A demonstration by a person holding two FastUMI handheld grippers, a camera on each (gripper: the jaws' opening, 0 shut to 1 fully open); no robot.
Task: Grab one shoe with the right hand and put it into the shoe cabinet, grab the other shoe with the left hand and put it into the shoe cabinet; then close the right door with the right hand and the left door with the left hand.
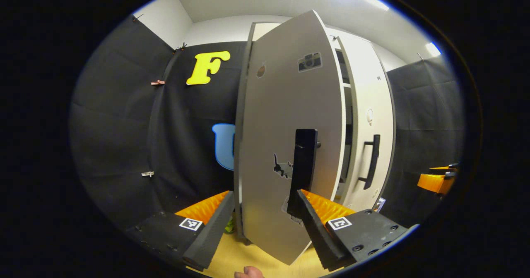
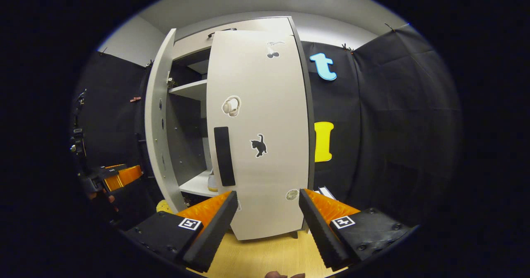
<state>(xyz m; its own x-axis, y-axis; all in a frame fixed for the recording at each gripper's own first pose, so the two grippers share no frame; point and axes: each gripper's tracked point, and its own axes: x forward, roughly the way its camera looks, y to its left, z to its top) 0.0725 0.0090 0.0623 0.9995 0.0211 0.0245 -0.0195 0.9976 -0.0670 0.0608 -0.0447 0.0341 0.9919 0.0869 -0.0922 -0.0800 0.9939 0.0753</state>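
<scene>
Your right door (image 2: 265,133) looked shut; a shoe (image 2: 212,183) sat inside at seven o'clock. Your left door (image 1: 290,137) was half closed. Left gripper (image 1: 263,224) and right gripper (image 2: 268,224) fingers gaped, empty.

Left door (image 1: 285,116) ajar — right door (image 2: 258,125) shut

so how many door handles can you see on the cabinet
2: left door handle sits on the half-open left door, just ahead of the left tool; right door handle sits on the nearly shut right door.
</scene>
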